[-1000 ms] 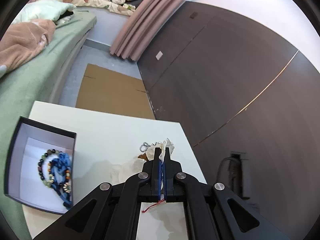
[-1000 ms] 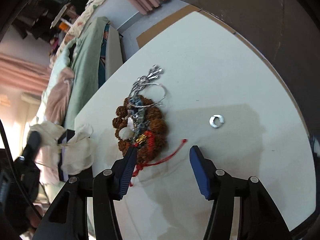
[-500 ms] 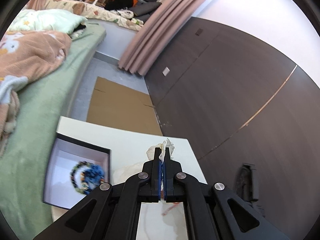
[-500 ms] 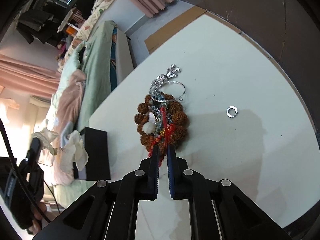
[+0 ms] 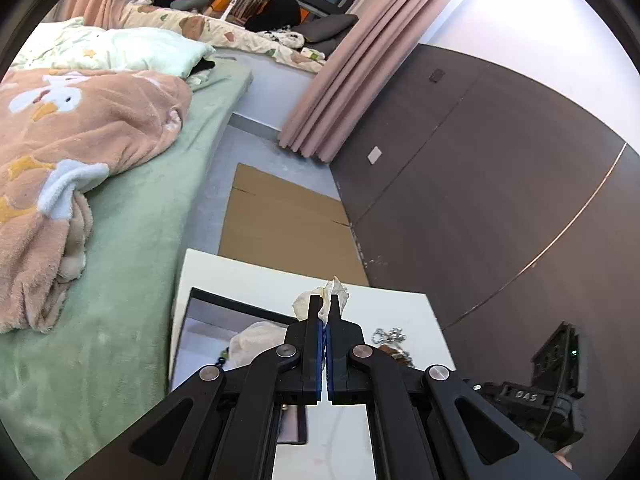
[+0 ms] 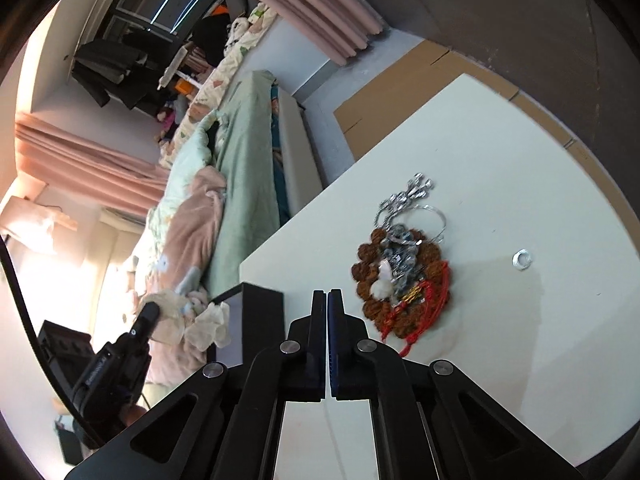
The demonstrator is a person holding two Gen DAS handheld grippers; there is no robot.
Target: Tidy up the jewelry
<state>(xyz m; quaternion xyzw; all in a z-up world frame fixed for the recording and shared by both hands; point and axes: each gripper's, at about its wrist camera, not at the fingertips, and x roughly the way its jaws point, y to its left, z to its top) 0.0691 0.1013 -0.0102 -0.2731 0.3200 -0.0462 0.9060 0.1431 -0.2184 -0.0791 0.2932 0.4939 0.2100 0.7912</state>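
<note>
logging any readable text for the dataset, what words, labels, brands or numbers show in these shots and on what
"DAS": embossed on the black body of the right gripper, seen low right in the left wrist view; it may be part of a longer word.
Left gripper: raised lettering on its black body in the right wrist view, too blurred to read.
Small pale plate on the dark wall panel: no text legible.

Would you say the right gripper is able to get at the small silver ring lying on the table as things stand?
Probably yes: the silver ring lies alone on bare table, right of the bracelet pile, nothing covering it. The right gripper is shut, so it must open first.
</note>
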